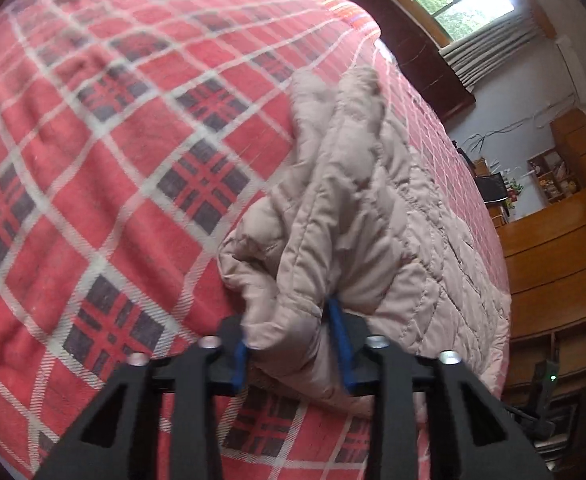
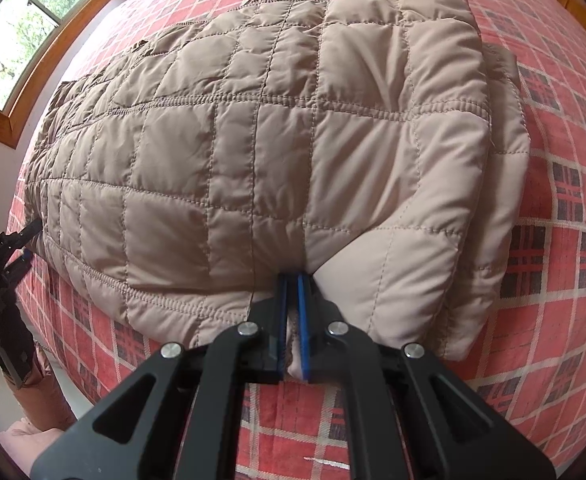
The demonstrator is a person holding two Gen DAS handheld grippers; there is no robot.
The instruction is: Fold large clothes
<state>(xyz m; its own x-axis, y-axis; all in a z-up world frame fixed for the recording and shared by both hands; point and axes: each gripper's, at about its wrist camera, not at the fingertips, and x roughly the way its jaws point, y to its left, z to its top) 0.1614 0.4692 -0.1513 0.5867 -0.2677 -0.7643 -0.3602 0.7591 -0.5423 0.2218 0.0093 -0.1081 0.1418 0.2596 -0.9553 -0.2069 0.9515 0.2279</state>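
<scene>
Beige quilted jacket (image 2: pixel 253 152) lies on your red plaid blanket (image 2: pixel 553 240), filling the frame's centre. Your right gripper (image 2: pixel 293 280) pinches its near edge; your left gripper (image 1: pixel 289 332), low centre, seemingly clamps a bunched fold, though blur obscures it.

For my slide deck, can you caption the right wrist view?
Right gripper shut on the near edge of a tan quilted jacket spread on a red plaid blanket.
</scene>
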